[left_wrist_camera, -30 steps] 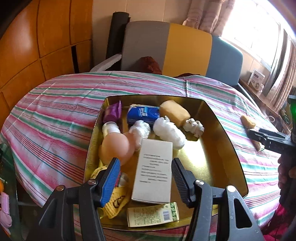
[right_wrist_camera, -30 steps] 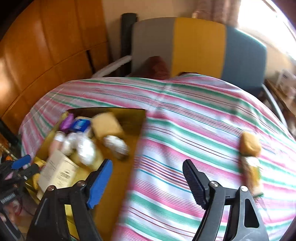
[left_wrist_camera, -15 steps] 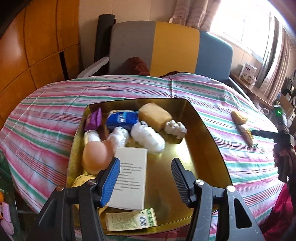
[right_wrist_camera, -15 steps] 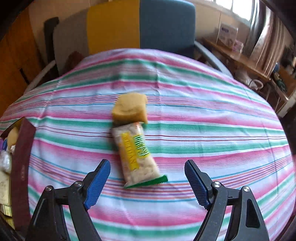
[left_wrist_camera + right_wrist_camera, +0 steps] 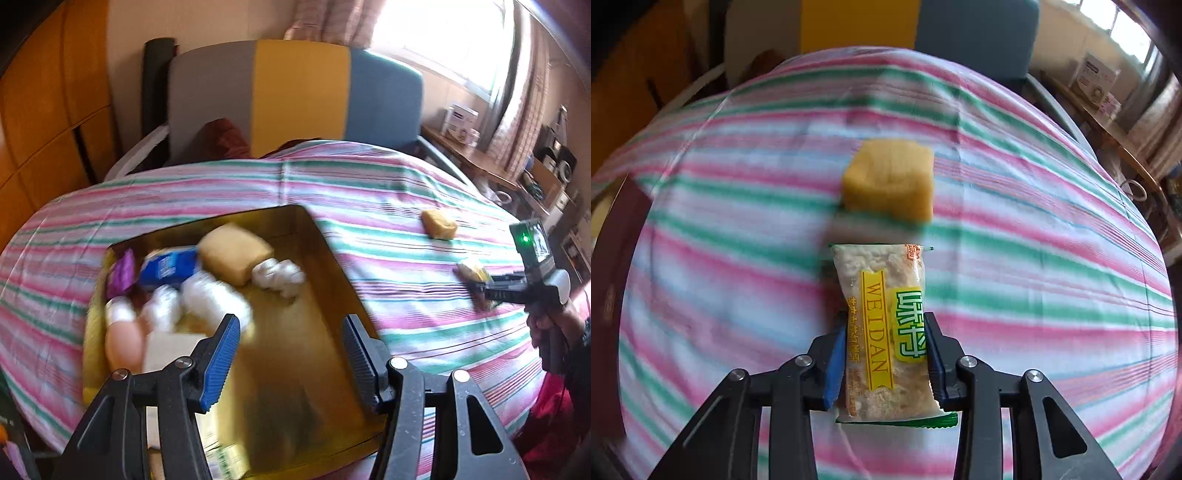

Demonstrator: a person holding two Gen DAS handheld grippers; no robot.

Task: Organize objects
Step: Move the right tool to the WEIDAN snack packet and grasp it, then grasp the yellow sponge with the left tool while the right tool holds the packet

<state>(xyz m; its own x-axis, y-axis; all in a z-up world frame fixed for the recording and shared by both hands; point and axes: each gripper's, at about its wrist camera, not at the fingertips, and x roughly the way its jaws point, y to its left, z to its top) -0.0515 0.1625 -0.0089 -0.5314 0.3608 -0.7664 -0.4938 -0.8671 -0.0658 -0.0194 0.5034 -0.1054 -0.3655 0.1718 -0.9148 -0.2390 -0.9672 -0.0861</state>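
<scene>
My right gripper (image 5: 884, 354) is shut on a clear snack packet (image 5: 882, 317) with a yellow and green label, over the striped tablecloth. A yellow sponge block (image 5: 890, 184) lies just beyond the packet. In the left wrist view the right gripper (image 5: 480, 288) holds the packet (image 5: 471, 271) at the right, with the sponge block (image 5: 439, 224) behind it. My left gripper (image 5: 290, 354) is open and empty above the gold tray (image 5: 332, 266), which holds a tan sponge (image 5: 234, 253), white wrapped items (image 5: 279, 275), a blue packet (image 5: 168, 266) and a white box (image 5: 170, 349).
The round table (image 5: 369, 192) has a pink, green and white striped cloth. A grey, yellow and blue chair (image 5: 295, 96) stands behind it. The tray's dark outer wall (image 5: 613, 295) shows at the left of the right wrist view. A cluttered shelf (image 5: 546, 173) stands at the right.
My right gripper moved forward over the snack packet and shut on it. My left gripper's view swung right over the tray and stayed open.
</scene>
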